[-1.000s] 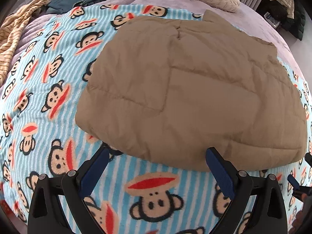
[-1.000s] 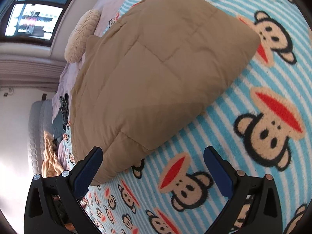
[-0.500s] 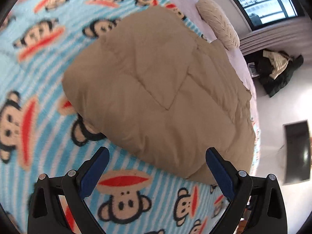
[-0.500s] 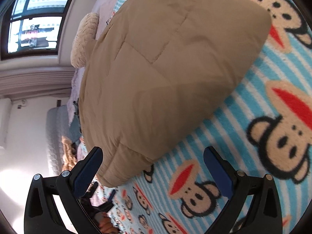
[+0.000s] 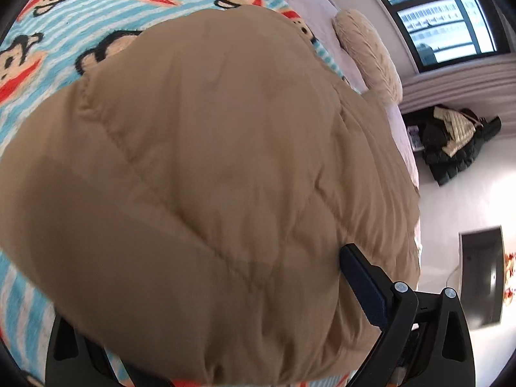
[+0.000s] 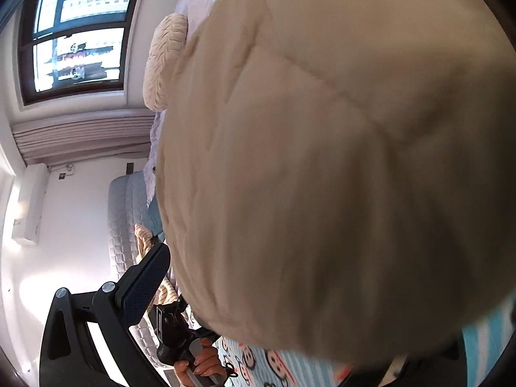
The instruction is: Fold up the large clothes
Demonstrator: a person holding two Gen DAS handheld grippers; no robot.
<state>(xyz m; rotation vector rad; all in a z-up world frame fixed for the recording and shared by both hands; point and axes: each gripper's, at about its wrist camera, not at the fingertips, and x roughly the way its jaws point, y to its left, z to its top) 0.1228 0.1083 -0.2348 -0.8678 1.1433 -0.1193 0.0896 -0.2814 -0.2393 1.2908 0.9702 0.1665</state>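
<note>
A folded tan quilted jacket lies on a blue striped monkey-print blanket on a bed. It fills most of both views, also the right wrist view. My left gripper is open and straddles the jacket's near edge; its right finger shows, the left one is hidden under the fabric. My right gripper is open around the opposite edge; only its left finger shows. The other hand-held gripper appears below it.
A cream knitted pillow lies at the head of the bed near a window. Dark clothes are piled on the floor. A grey padded headboard or sofa and a tan striped cloth lie beyond the bed.
Both grippers have moved forward onto the jacket from opposite sides, and its edges now lie between their open fingers. The jacket looms much larger in both views.
</note>
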